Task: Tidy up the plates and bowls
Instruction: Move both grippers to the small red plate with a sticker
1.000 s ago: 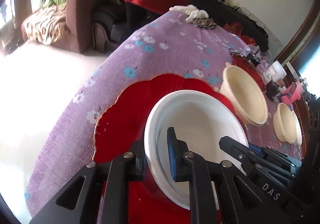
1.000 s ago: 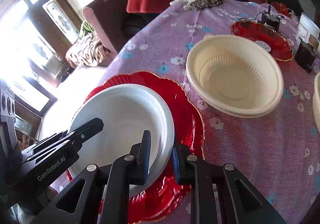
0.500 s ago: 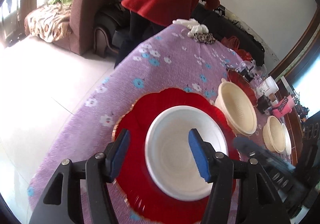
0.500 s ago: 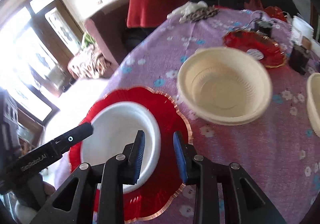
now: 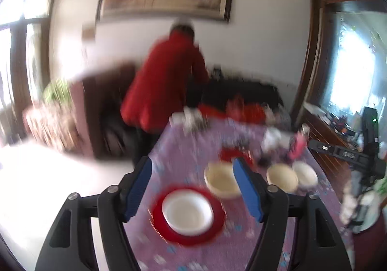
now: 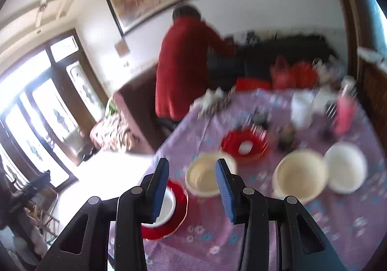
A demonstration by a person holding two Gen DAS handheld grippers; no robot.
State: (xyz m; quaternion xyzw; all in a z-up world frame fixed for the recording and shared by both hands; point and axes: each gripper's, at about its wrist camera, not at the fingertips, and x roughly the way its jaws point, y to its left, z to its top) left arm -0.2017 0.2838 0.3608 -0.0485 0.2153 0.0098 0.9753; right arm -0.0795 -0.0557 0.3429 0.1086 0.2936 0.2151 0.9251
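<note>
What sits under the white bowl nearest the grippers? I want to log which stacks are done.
The white bowl rests on a red plate with a scalloped rim, on the purple floral tablecloth. The plate's middle is covered by the bowl, so anything else there is hidden.

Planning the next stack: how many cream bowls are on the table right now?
2. One cream bowl sits just beyond the red plate holding the white bowl. The other cream bowl sits farther right, against a white dish. Blur may hide nested ones.
</note>
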